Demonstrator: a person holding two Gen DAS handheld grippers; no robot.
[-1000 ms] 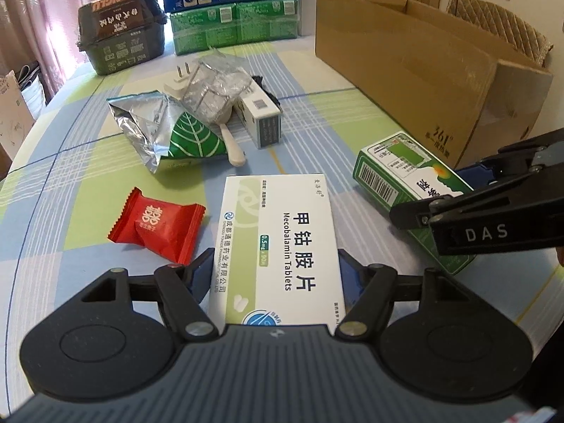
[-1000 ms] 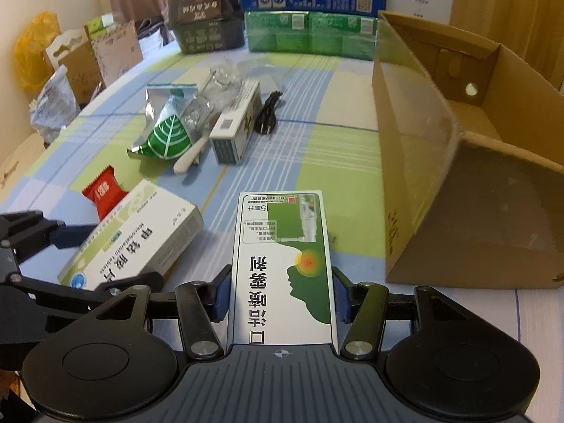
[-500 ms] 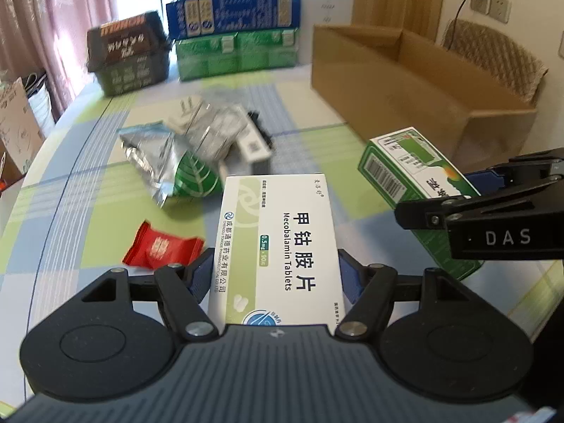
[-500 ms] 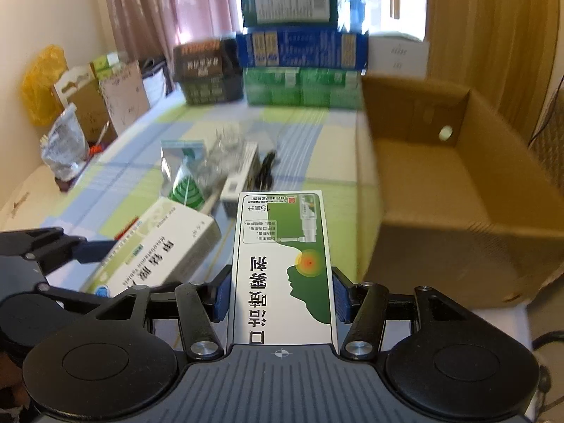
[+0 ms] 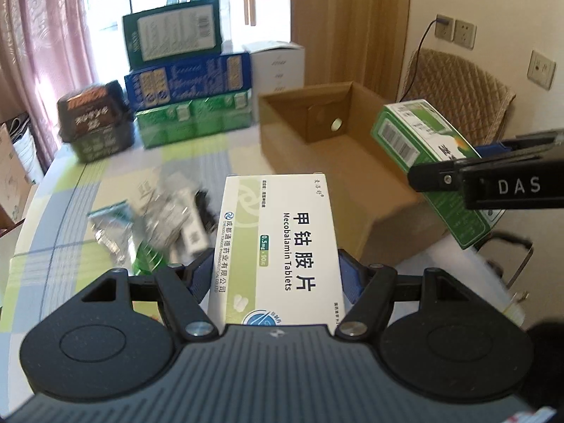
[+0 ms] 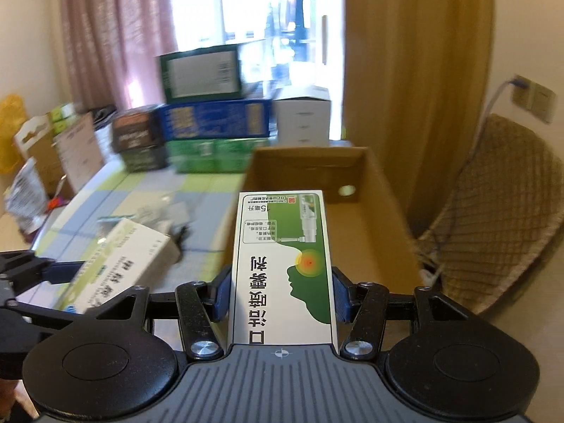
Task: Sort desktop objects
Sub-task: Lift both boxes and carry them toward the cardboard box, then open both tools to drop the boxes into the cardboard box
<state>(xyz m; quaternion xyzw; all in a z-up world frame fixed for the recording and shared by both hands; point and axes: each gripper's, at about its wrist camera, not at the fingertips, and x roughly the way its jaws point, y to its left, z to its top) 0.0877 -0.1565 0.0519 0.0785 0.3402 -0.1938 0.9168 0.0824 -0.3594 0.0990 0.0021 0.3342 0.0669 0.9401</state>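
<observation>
- The white tablet box (image 5: 278, 246) sits clamped between the blue pads of the left gripper (image 5: 276, 275), held in the air above the table, its printed face up.
- The green-and-white spray box (image 6: 283, 264) is gripped the same way by the right gripper (image 6: 282, 292) — pads pressed on both long sides, lifted clear of the table.
- In the left wrist view the right gripper comes in from the right edge, and its green box hangs over the near corner of the open cardboard box (image 5: 352, 176).
- In the right wrist view the left gripper and its white box show at lower left, beside the cardboard box, not over it.
- The cardboard box stands on the checked tablecloth (image 5: 70, 211), open side up; what its floor holds cannot be told.
- Left of it lies a blurred heap — a foil bag (image 5: 112, 225), small packets and a black cable.
- Stacked cartons (image 5: 183, 81) line the far edge, with a wicker chair (image 5: 458, 102) behind the cardboard box.
</observation>
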